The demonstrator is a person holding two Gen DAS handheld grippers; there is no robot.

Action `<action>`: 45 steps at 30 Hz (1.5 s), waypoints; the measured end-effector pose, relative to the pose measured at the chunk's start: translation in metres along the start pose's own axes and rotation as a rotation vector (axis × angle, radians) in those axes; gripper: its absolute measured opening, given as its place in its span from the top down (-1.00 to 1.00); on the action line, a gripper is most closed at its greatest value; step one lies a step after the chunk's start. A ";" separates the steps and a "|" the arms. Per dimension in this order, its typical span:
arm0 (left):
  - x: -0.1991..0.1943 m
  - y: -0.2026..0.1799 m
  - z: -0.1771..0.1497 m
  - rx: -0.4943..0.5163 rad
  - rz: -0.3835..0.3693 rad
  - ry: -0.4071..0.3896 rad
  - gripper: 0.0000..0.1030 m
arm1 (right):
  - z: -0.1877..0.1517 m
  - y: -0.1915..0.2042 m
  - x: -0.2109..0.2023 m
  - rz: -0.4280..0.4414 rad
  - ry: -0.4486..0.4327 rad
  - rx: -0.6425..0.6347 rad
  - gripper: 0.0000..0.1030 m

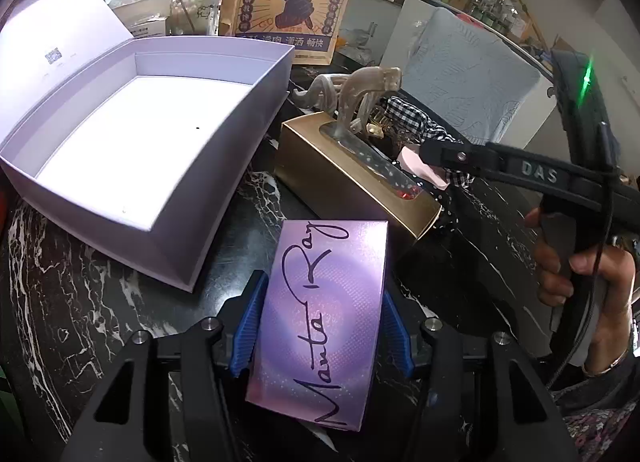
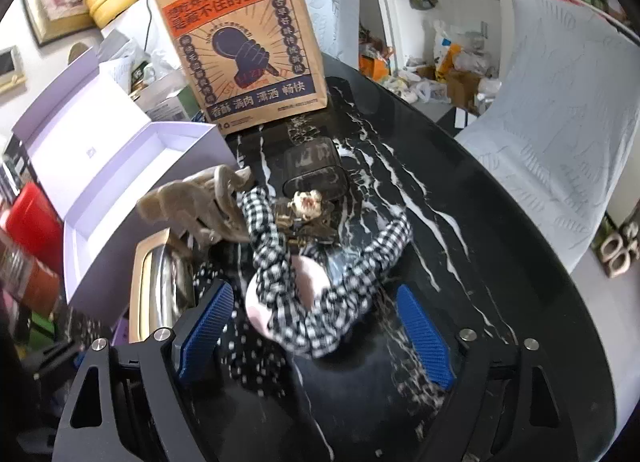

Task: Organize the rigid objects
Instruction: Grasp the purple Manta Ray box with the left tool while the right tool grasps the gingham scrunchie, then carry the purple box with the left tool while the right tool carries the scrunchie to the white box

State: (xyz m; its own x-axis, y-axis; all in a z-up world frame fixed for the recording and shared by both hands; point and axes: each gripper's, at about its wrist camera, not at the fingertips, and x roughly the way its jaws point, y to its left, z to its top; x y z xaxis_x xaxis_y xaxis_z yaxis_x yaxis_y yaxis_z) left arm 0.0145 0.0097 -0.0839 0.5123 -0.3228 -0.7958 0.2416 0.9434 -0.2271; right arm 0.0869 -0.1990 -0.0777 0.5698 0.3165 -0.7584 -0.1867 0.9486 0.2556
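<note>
My left gripper is shut on a purple "Manta Ray" box, held above the black marble table. An open white box with its lid raised lies to the left of it; it also shows in the right wrist view. A gold box with a clear window sits ahead. My right gripper is open over a checkered scrunchie and a pink round thing, its fingers on either side. It also shows in the left wrist view.
A stone animal figurine stands beside the gold box. A brown paper bag stands at the back. A dark clear case lies beyond the scrunchie. White chairs stand past the table's right edge.
</note>
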 end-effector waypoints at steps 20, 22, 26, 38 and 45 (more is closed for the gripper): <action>-0.016 0.001 -0.001 -0.035 0.026 -0.034 -0.03 | -0.020 -0.012 -0.029 0.019 -0.028 0.097 0.49; -0.022 -0.001 -0.001 -0.031 0.029 -0.057 -0.03 | -0.025 -0.011 -0.036 0.022 -0.029 0.095 0.49; -0.033 -0.004 -0.002 -0.026 0.035 -0.090 -0.01 | -0.033 -0.008 -0.046 0.021 -0.028 0.084 0.49; -0.065 -0.006 0.004 -0.014 0.050 -0.186 0.00 | -0.043 0.017 -0.081 0.052 -0.048 0.011 0.49; -0.079 -0.007 0.019 -0.002 0.049 -0.241 -0.01 | -0.040 0.040 -0.097 0.092 -0.074 -0.068 0.49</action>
State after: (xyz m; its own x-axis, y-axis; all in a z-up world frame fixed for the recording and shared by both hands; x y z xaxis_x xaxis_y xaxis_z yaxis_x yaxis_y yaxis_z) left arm -0.0121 0.0272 -0.0094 0.7049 -0.2856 -0.6493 0.2107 0.9583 -0.1929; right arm -0.0075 -0.1920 -0.0176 0.6048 0.4037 -0.6864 -0.2934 0.9143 0.2792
